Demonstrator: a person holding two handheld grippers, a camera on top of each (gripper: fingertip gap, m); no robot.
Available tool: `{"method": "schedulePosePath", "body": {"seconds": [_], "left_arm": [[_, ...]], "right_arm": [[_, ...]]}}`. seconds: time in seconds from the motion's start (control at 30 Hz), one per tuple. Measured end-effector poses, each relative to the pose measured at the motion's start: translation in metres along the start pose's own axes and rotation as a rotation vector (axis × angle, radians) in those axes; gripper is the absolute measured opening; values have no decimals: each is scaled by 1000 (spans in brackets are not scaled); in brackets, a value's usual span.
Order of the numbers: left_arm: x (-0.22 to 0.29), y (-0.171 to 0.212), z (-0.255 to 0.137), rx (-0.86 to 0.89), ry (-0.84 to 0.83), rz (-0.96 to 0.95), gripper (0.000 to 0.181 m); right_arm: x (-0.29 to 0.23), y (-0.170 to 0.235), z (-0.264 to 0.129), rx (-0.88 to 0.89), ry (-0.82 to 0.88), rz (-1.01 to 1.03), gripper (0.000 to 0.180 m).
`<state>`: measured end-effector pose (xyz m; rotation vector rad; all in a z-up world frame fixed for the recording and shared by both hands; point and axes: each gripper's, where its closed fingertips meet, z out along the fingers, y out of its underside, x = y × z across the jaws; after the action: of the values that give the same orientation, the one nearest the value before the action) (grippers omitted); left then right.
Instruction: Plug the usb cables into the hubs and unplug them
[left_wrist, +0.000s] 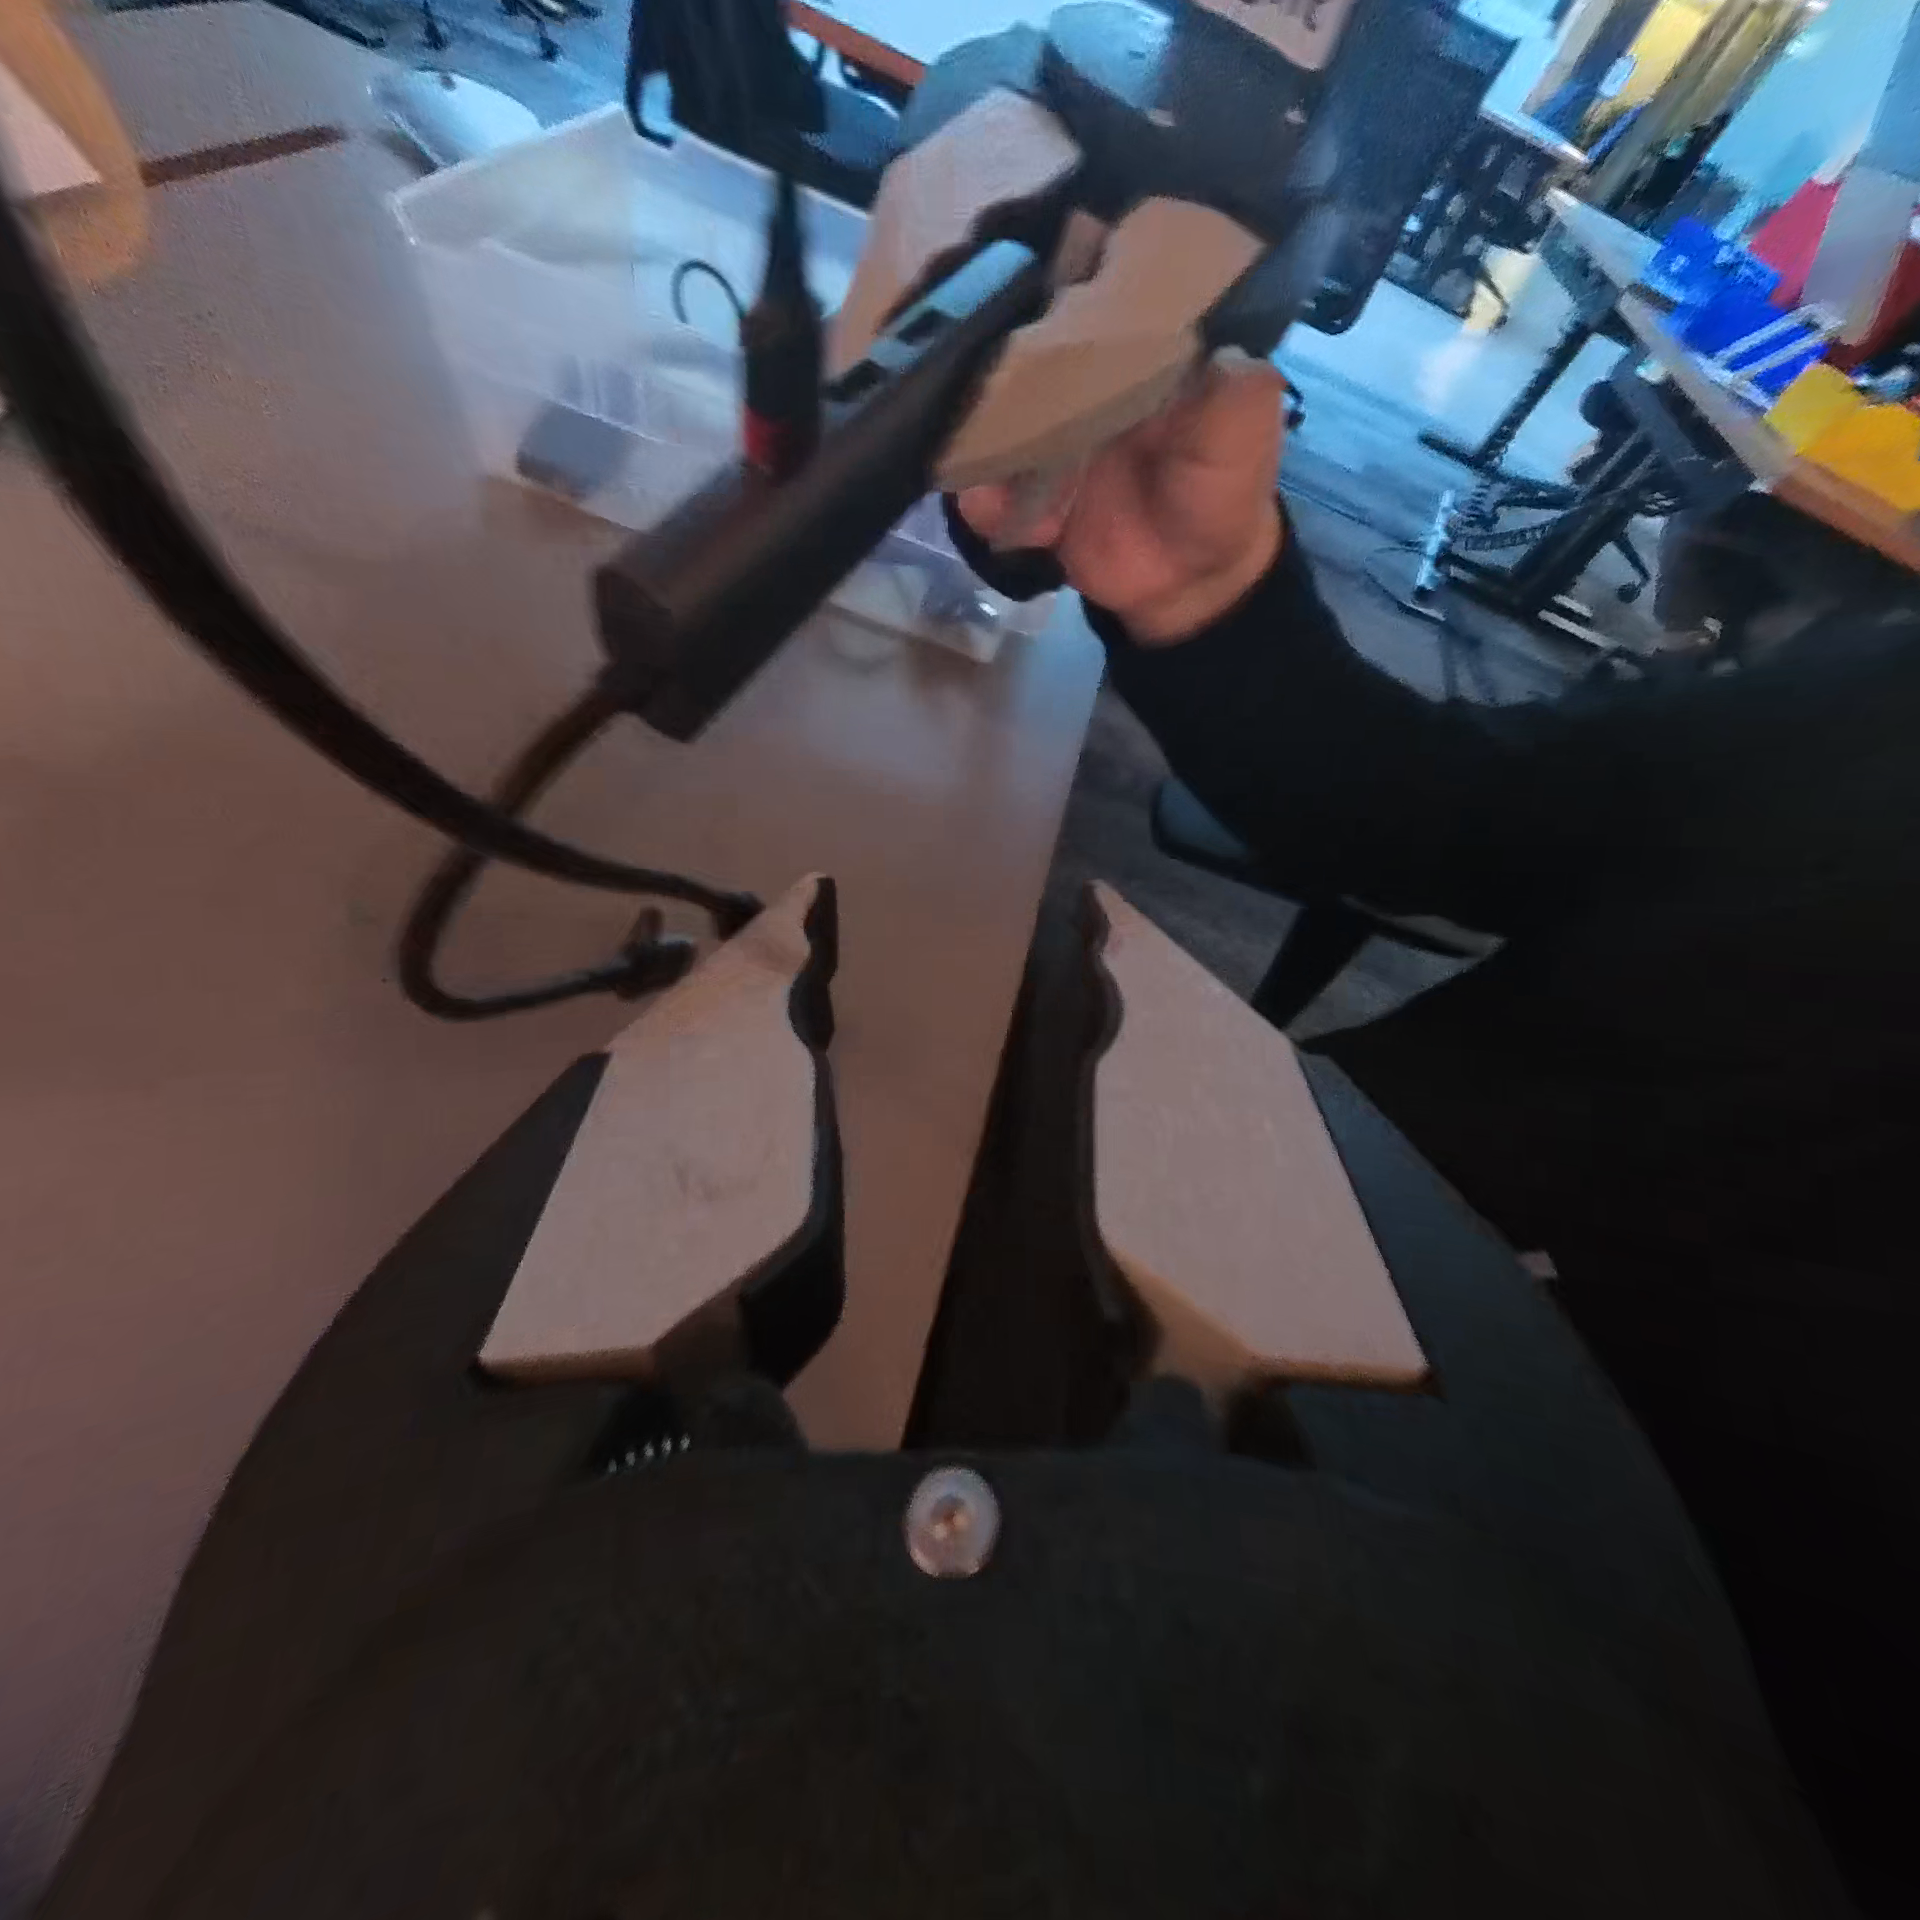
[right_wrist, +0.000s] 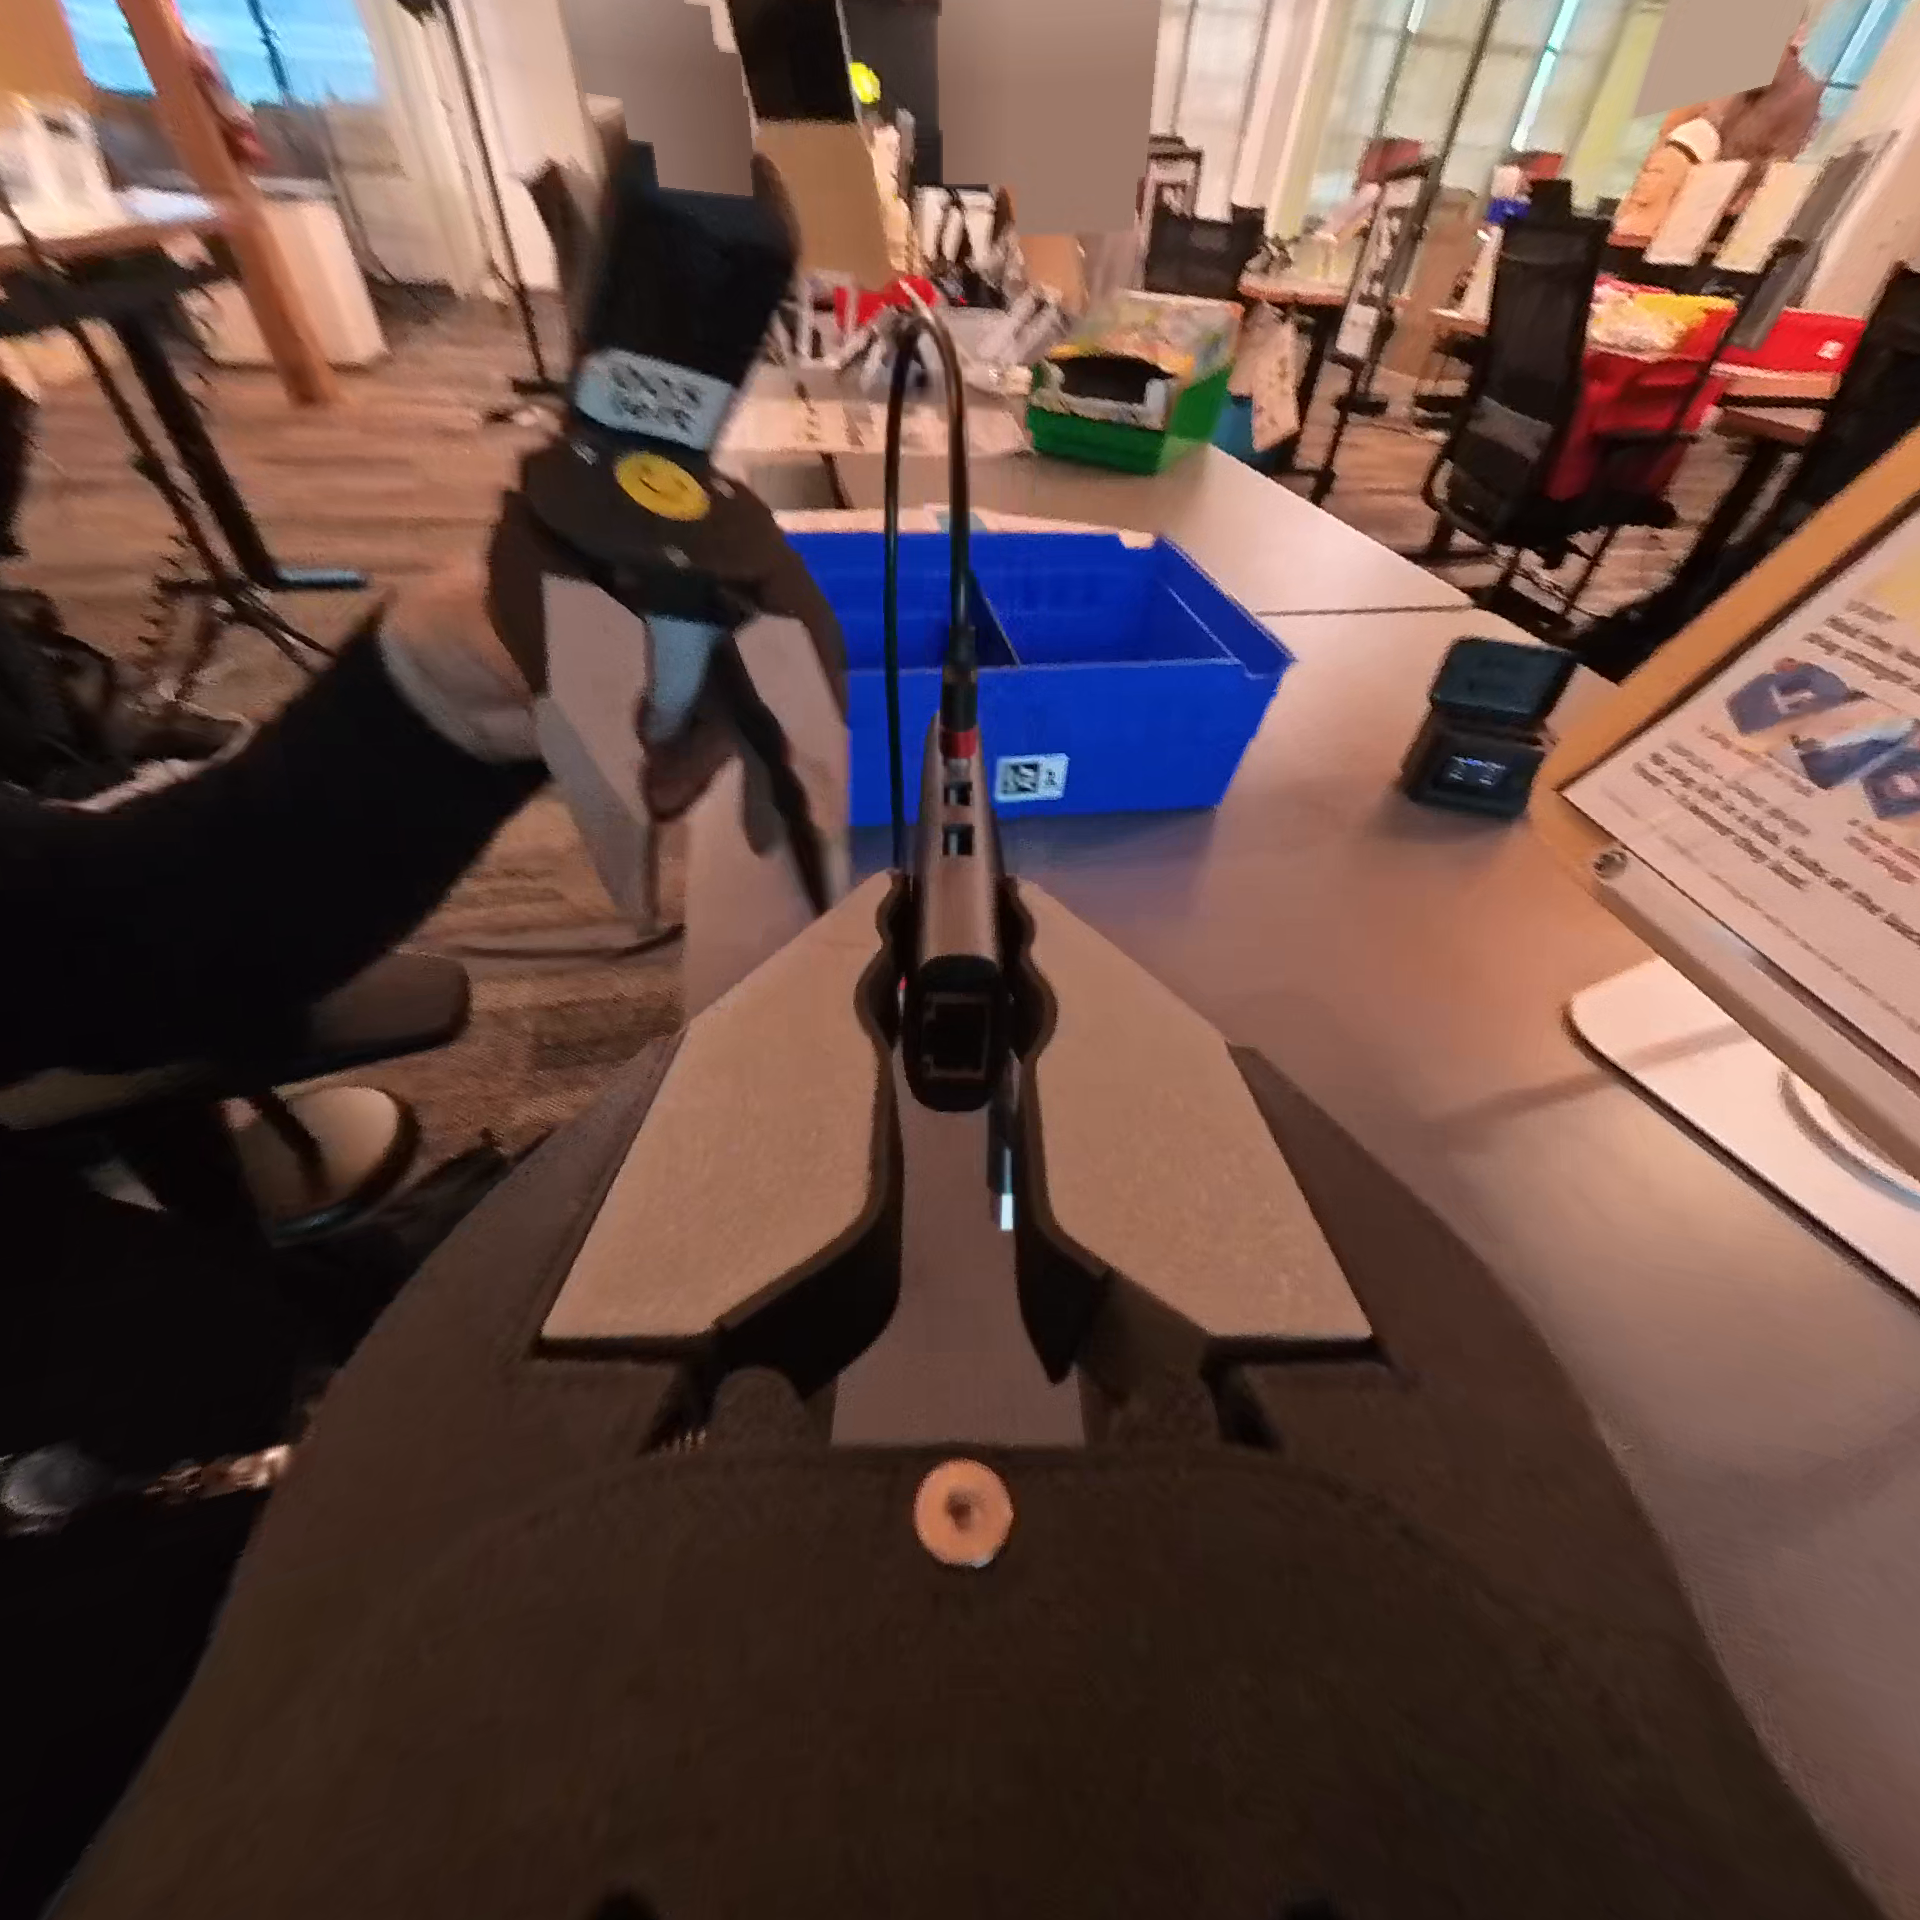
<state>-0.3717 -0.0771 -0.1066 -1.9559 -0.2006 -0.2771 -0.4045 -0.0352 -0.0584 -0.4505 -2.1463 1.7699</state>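
A: What colour are the grippers?
B: The left gripper (left_wrist: 956, 914) has pale tan fingers on a black body; the right gripper (right_wrist: 951, 914) has the same tan and black.
A: And the hub?
B: The hub (right_wrist: 954, 940) is dark grey, black at its near end, and the plug (right_wrist: 958, 740) at twelve o'clock from it carries a red band on a black cable (right_wrist: 925, 416).
A: Anything bright?
B: A blue bin (right_wrist: 1049, 717) with a small white label, a green box (right_wrist: 1127, 410) toward one o'clock, and a grey table (right_wrist: 1299, 935). The sleeve (left_wrist: 1455, 748) is black.
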Motion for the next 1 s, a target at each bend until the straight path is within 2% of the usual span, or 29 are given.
{"method": "schedulePosePath", "body": {"seconds": [0.1,0.2,0.23,0.33,0.37,0.43,0.47,0.53,0.57,0.7,0.8,0.9,1.0], "left_arm": [[-24,-5,9,14,-144,27,51],[-21,-19,8,102,-144,64,47],[-19,-24,6,137,-134,70,43],[-19,-42,-6,277,-120,51,16],[-19,-48,-11,330,-110,32,16],[-28,-55,-24,394,-150,-35,38],[-32,-56,-32,404,-168,-54,42],[-27,-54,-43,400,-137,-47,22],[-23,-51,-45,382,-113,-47,18],[-3,-34,-24,228,-3,-53,30],[9,-40,-2,255,29,-29,38],[18,-37,20,223,43,-1,38],[21,-22,36,139,59,19,39]], "right_arm": [[-9,-6,-2,35,-55,25,14],[-13,-7,-5,52,-79,35,14],[-14,-8,-6,62,-94,41,14],[-16,-15,-12,116,-134,79,14],[-15,-19,-14,145,-130,96,14],[0,-25,-19,208,-33,108,13],[11,-27,-23,223,45,96,13],[26,-28,-34,226,157,72,14],[30,-30,-39,232,193,69,13],[27,-33,-41,191,258,27,14],[8,-38,-29,199,229,3,14],[2,-41,-24,212,262,-21,14],[9,-22,-13,96,319,-74,14]]}}
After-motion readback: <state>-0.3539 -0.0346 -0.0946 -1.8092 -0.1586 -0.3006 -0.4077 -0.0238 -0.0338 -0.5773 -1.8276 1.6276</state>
